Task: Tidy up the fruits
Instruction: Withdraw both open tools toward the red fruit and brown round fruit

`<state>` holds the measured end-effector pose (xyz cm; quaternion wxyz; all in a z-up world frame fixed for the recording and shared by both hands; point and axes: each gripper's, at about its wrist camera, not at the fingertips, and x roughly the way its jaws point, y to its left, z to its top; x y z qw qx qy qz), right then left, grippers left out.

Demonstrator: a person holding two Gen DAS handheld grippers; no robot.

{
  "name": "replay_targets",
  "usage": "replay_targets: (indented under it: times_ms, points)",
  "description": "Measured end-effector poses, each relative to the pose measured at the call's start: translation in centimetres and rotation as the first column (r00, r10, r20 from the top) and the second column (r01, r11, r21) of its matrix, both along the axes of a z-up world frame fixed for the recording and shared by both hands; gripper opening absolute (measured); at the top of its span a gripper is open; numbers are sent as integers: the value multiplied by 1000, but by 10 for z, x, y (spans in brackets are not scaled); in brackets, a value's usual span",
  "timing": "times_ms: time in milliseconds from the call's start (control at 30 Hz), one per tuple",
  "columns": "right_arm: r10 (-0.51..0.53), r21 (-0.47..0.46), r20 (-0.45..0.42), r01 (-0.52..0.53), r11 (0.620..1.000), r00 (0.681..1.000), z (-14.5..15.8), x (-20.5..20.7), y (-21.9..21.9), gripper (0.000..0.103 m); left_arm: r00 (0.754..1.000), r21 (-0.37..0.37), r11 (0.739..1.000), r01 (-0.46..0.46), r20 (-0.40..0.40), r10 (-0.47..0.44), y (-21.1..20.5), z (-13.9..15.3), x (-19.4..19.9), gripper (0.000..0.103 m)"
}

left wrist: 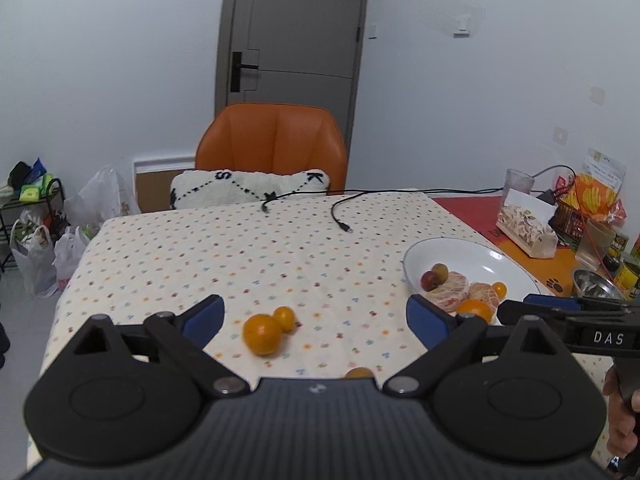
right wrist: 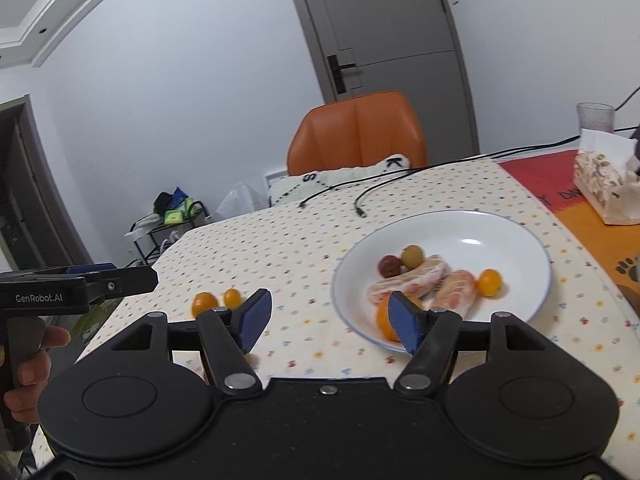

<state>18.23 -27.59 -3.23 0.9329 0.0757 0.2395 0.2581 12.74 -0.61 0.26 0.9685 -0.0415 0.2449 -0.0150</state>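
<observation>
Apparently both grippers, left gripper (left wrist: 316, 316) and right gripper (right wrist: 330, 320), gape empty.

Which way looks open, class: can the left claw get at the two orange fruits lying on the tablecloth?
Probably yes. The left claw is open and empty, and the two orange fruits lie straight ahead between its fingers, with nothing in between.

Both wrist cams look forward, tilted down over the table (left wrist: 168, 248) toward the orange chair (left wrist: 272, 144) — left cam sits left of the right one; shared: white plate (right wrist: 516, 232), loose fruit.
</observation>
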Motion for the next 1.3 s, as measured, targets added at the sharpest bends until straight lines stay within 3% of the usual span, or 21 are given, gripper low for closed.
replay_targets:
  times_ms: [800, 1300]
  points:
    - [162, -74, -24, -163, 984, 987, -9, -13, 56, 66, 997, -52, 996, -70, -24, 69, 27, -28, -39, 93]
    - [202, -92, -81, -209, 974, 976, -31, -10, 59, 64, 996, -71, 997, -17, -83, 11, 13, -53, -29, 70]
